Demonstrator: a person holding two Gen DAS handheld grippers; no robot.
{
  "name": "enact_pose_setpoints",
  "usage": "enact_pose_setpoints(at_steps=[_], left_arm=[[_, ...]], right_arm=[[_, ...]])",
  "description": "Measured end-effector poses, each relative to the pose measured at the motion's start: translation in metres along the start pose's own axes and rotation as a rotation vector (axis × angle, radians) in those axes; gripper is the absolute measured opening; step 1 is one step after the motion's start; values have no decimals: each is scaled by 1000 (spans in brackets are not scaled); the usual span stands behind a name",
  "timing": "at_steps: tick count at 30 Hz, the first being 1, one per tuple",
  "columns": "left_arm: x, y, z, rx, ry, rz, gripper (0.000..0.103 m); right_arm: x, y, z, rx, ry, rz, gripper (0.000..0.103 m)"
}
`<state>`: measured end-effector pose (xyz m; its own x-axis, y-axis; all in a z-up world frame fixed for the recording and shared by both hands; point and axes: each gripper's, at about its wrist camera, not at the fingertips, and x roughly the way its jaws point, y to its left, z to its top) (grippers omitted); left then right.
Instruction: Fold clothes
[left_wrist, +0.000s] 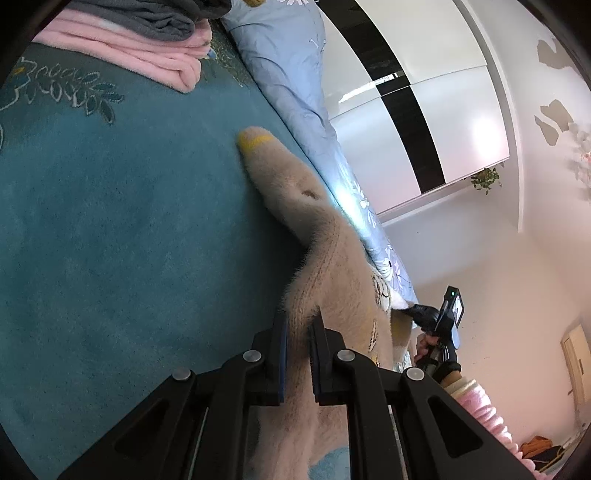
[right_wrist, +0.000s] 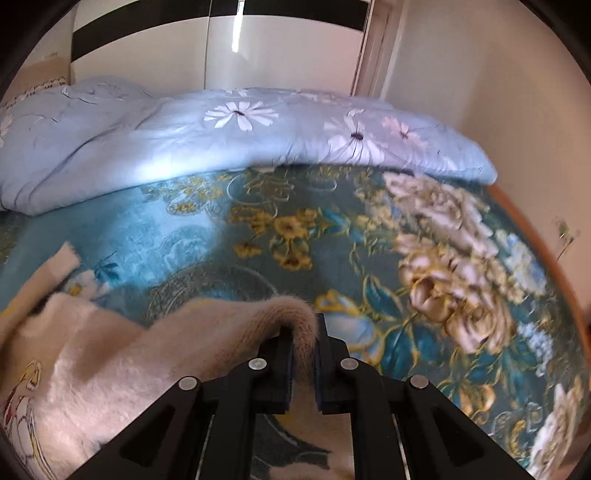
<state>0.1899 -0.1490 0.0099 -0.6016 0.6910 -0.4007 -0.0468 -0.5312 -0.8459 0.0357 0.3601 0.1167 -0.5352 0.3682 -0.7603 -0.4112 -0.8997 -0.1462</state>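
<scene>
A fuzzy cream sweater with yellow trim lies partly lifted over the teal floral blanket. My left gripper is shut on the sweater's edge; a sleeve with a yellow cuff stretches away from it. My right gripper is shut on another edge of the sweater, which drapes to its left. The right gripper also shows in the left wrist view, holding the far end of the sweater.
Folded pink and grey clothes sit stacked on the blanket's far corner. A light blue flowered duvet is bunched along the back of the bed. A white wardrobe stands behind.
</scene>
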Motion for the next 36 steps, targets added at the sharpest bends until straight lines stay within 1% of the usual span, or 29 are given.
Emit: enact_pose_setpoints(at_steps=[1, 3, 4, 5, 6, 8, 11, 13, 14, 15, 16, 18, 19, 21, 23, 24, 25, 27, 28, 29, 30, 31, 32, 33, 34, 35, 36], left_arm=[[0, 1, 0, -1, 1, -3, 10], [-2, 3, 0, -8, 0, -17, 10], [-2, 4, -1, -12, -1, -23, 10], [-3, 5, -1, -15, -2, -28, 10], [-4, 6, -2, -16, -4, -31, 10], [-5, 7, -3, -15, -7, -43, 10], [-8, 8, -5, -14, -13, -63, 10], [-10, 7, -8, -14, -28, -64, 10], [-11, 8, -7, -11, -33, -68, 11], [-11, 12, -4, -14, -38, -72, 14], [-12, 13, -6, -19, -41, -79, 19], [-15, 17, -10, -36, -45, -88, 26], [-15, 17, -13, -43, -45, -88, 28], [-12, 14, -20, -45, -41, -61, 32], [-10, 11, -25, -45, -31, -37, 34], [-9, 10, -29, -46, -25, -26, 34], [-8, 8, -31, -46, -21, -17, 34], [-5, 5, -31, -45, -20, -7, 32], [-4, 3, -31, -45, -20, -4, 32], [-3, 1, -30, -46, -19, 2, 32], [-2, -1, -30, -45, -17, 14, 32], [-1, -2, -30, -45, -12, 29, 29], [0, -3, -31, -44, -4, 46, 26], [1, -5, -31, -45, 3, 62, 19], [1, -7, -31, -51, 5, 78, 15], [-1, -9, -31, -54, -1, 92, 14], [-5, -14, -31, -49, -15, 99, 13]], right_arm=[[-4, -2, -1, -2, -2, 17, 13], [-14, -5, -1, -24, -18, 37, 13], [-21, -6, 0, -40, -30, 43, 17], [-27, -7, 1, -55, -41, 52, 26], [-35, -10, 1, -67, -50, 71, 32], [-49, -17, -3, -76, -68, 95, 57], [-78, -31, -17, -53, -114, 173, 58], [-96, -41, -38, -2, -118, 309, 58], [-95, -42, -50, 18, -77, 414, 60], [-90, -41, -61, 41, -25, 517, 60], [-82, -39, -77, 84, 51, 657, 61], [-60, -30, -115, 176, 202, 848, 61], [-51, -24, -128, 198, 256, 878, 61], [-32, -13, -155, 236, 345, 892, 61], [-22, -10, -171, 281, 369, 902, 61], [-18, -9, -177, 301, 370, 908, 61], [-20, -9, -179, 302, 349, 913, 62], [-26, -6, -182, 284, 338, 936, 61], [-26, -3, -183, 272, 347, 950, 60], [-26, 2, -185, 259, 355, 962, 55], [-25, 8, -187, 246, 366, 977, 50], [-25, 11, -189, 238, 374, 977, 39], [-25, 15, -190, 229, 382, 977, 36], [-25, 19, -192, 221, 390, 977, 32], [-26, 21, -193, 214, 389, 976, 20], [-33, 17, -190, 212, 351, 973, 12], [-39, 14, -187, 210, 312, 970, 12]])
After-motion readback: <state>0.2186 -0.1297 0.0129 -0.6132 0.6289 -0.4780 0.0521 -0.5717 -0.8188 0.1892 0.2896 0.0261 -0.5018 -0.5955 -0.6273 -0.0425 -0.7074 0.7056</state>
